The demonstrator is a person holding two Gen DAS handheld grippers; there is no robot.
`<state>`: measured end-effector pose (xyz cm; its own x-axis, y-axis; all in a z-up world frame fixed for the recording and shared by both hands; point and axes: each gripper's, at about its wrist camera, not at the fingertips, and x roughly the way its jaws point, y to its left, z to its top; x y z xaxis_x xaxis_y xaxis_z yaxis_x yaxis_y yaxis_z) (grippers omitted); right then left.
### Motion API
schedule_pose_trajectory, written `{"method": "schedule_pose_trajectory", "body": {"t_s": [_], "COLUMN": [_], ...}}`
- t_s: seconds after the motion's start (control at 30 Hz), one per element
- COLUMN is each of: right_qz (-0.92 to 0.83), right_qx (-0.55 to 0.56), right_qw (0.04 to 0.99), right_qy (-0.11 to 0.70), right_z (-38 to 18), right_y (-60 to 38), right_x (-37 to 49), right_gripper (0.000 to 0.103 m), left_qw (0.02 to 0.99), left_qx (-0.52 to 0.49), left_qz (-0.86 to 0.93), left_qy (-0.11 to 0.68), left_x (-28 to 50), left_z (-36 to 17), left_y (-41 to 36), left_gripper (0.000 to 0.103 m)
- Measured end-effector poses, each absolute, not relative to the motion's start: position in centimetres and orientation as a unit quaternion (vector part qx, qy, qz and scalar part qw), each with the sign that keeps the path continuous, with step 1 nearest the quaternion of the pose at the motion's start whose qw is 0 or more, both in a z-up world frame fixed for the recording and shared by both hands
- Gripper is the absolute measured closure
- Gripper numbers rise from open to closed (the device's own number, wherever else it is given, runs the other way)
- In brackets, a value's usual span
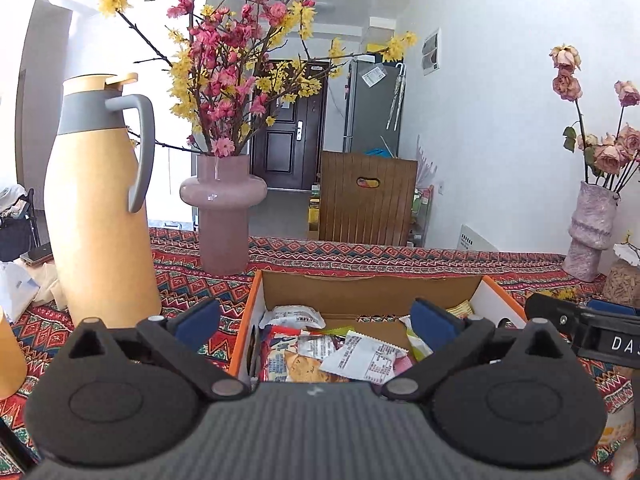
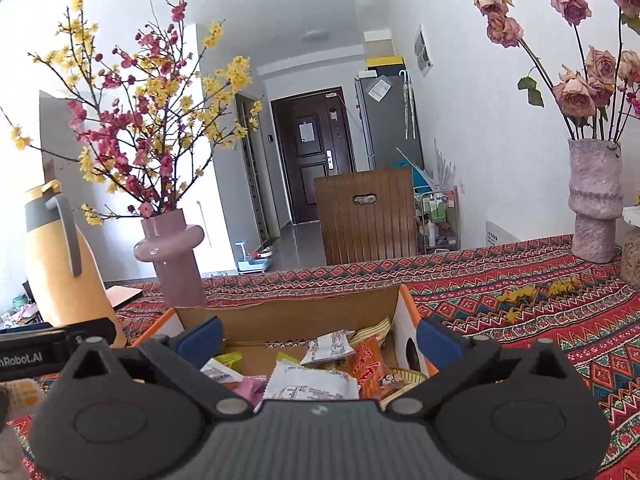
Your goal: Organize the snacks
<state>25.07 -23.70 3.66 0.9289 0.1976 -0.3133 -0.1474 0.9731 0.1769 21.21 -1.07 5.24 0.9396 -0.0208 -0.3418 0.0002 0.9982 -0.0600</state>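
Landmark: the cardboard box (image 1: 372, 288), open at the top, with orange edges and white outer walls; it stands on the desk (image 1: 320, 254), which wears a red patterned cloth.
Snacks: a heap of packets (image 1: 320, 344) lies inside the box, on its floor and toward the near side. A white packet with printed text (image 1: 360, 354) lies on top, an orange packet (image 2: 370, 368) toward the right wall of the box, a pink one (image 2: 250, 386) near the front.
Left tool (image 1: 316, 320): its two blue pads are spread wide apart, above the near edge of the box; nothing is between them (the left pad hangs just outside the left wall of the box, the right pad over the inside).
Right tool (image 2: 318, 336): also wide open and holding nothing; its left pad is over the inside of the box, its right pad just beside the right wall.
The other tool seen from each camera: a black part of the right tool shows beside the right wall of the box, in the left view.
Behind the box, left: a pink vase (image 1: 222, 208) with red and yellow blossom branches, and farther left a tall yellow jug (image 1: 100, 200) with a grey handle.
Behind the box, right: a rough pink vase (image 2: 594, 200) with faded roses, well apart from the box.
Right of the box: some fallen yellow blossoms (image 2: 520, 294) on the cloth.
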Motion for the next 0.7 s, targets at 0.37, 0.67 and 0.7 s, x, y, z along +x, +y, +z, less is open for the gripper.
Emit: {"method": "schedule_pose_trajectory", "body": {"t_s": [0.37,0.67,0.7], "right_qz": [0.092,0.082,0.083], "right_qx": [0.072,0.066,0.067], "right_qw": [0.978,0.975,0.974], "right_qy": [0.172,0.198,0.201], "right_z": [3.4,1.9,1.7], "right_y": [-23.4,-23.4,-23.4], "right_x": [16.1,9.6,9.0], "right_gripper": [0.000,0.000,0.000], "left_qw": [0.984,0.974,0.973], "left_qx": [-0.036,-0.051,-0.051], "left_qz": [-0.025,-0.037,-0.038], "left_qy": [0.171,0.219,0.223], "left_x": [12.5,7.9,7.6], "left_z": [5.9,3.7,3.5], "left_y": [0.7,1.7,1.8], "left_gripper": [0.000,0.000,0.000]}}
